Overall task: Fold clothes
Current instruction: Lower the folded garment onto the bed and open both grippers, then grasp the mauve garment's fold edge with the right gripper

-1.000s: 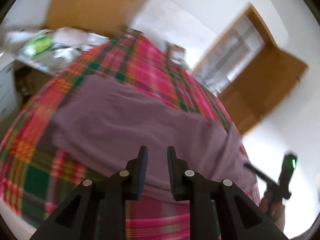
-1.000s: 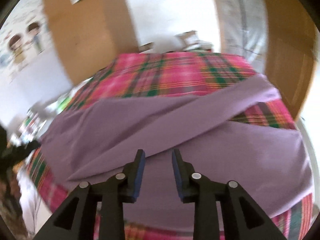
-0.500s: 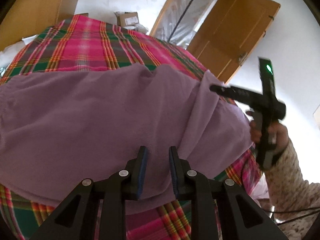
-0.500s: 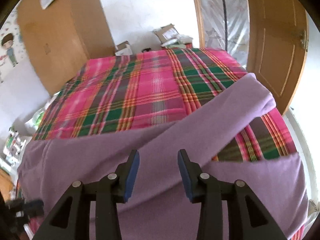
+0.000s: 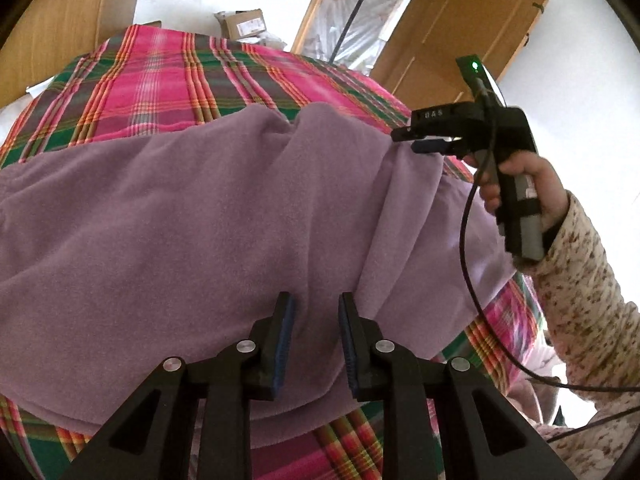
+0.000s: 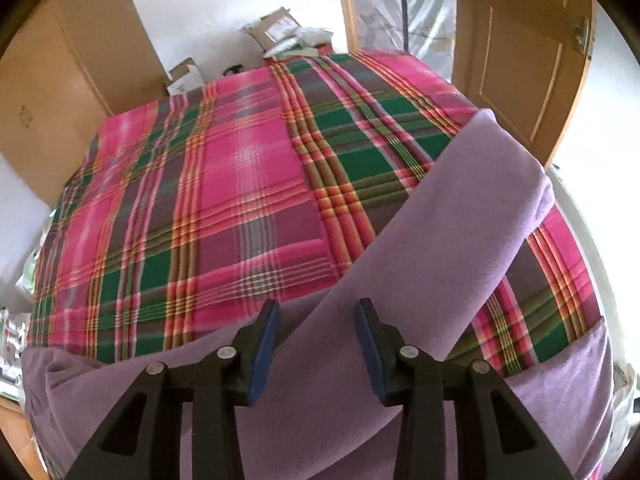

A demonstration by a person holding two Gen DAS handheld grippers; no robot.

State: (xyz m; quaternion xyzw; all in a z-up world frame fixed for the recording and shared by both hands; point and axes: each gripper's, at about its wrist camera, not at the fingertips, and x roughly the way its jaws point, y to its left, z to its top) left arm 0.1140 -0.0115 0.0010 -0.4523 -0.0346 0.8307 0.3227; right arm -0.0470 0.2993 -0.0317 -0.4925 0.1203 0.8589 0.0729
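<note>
We see a purple fleece garment point(image 5: 192, 232) lying spread and rumpled, one long sleeve point(image 6: 452, 216) stretched diagonally.

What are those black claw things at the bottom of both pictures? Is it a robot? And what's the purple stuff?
It is not a robot. A person holds a grabber tool in each hand, and each tool carries a small camera looking out along its two fingers. One picture comes from the left gripper, the other from the right gripper. The left camera also catches the person's hand holding the right tool. The purple stuff is a soft purple garment spread on a bed with a pink and green plaid blanket. One long purple part, maybe a sleeve, lies slanted across it. Both grabbers are open and hold nothing right now.
</note>
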